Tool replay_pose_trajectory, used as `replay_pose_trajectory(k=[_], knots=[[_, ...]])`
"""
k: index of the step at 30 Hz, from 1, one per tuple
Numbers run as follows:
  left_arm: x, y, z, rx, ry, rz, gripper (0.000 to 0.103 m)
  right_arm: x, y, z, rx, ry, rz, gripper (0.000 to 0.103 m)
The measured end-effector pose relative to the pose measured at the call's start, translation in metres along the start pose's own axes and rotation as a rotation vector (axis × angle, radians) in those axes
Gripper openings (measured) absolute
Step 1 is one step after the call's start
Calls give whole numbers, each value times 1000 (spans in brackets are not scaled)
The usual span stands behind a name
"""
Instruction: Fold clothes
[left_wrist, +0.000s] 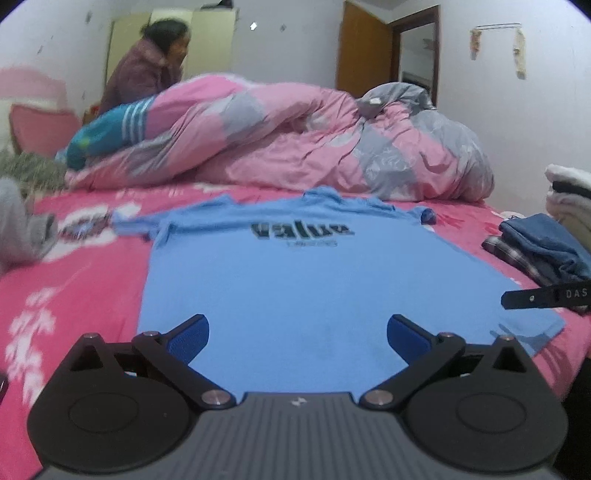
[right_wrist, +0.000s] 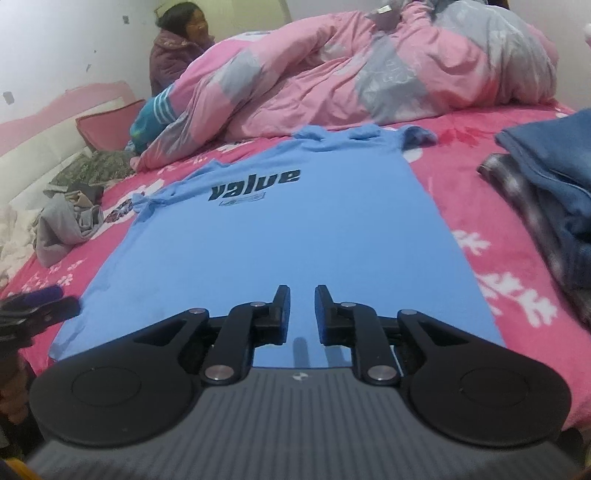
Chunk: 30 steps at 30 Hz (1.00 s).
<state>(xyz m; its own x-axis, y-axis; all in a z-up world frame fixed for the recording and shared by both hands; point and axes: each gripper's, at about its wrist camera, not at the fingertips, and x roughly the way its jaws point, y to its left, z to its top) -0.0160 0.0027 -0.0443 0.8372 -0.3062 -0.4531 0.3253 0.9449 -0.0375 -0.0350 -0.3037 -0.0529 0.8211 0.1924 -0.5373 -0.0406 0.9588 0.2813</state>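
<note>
shirt: the blue shirt (left_wrist: 295, 273) lies flat and spread on the pink bed (left_wrist: 74, 295), print side up, hem at the near edge, collar far.
long axis: runs straight away from both tongs, near to far.
left tongs (left_wrist: 297, 334): wide apart, empty, over the hem's near left part.
right tongs (right_wrist: 301, 314): narrow gap, nothing between them, over the hem's near middle.
nearer: both sit at the hem; neither is clearly closer.
sleeves: both out sideways and bunched, not tucked in.
left view only: the stack of folded clothes (left_wrist: 543, 247) sits well clear of the shirt's right edge.
right view only: a grey garment (right_wrist: 66, 225) heaped just off the left sleeve.
</note>
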Motion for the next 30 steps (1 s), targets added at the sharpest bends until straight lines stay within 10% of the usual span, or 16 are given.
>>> replay_pose_trajectory(k=[17,30], knots=[[39,12,-26,-59,116,73,103,46,26,-10,-61,-5,-82,17],[39,13,-36,-68,121,93,103,56,44,-28,-172,-20,-134,38]])
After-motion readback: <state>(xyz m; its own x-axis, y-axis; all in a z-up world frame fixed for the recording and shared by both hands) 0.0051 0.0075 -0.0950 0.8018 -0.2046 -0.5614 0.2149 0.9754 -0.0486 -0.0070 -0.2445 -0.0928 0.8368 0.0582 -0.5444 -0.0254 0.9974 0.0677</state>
